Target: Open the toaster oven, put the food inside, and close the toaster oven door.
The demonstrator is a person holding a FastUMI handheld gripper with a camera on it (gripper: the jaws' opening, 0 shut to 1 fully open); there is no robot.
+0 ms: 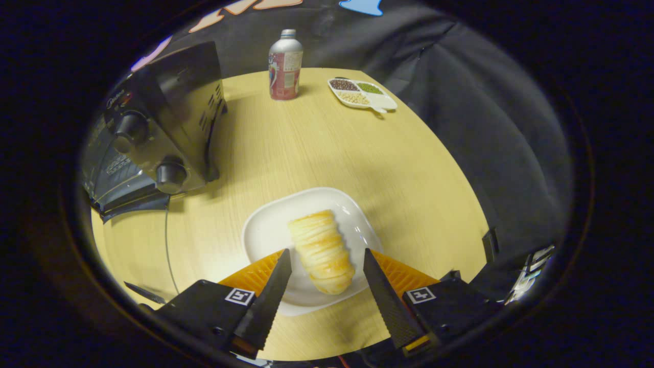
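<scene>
Gripper (pixel 327 256) fingers spread wide either side of the ridged pastry (pixel 321 250) without touching it, white plate (pixel 263 230) on the wooden table (pixel 317 148), toaster oven (pixel 153 133) beyond at the left, door dropped open

The pastry (pixel 322 251) lies on a plate (pixel 265 230) between the parted fingers of the gripper (pixel 327 256), toaster oven (pixel 153 133) beyond to the left, can (pixel 285 65) and divided dish (pixel 361 94) farthest back
</scene>
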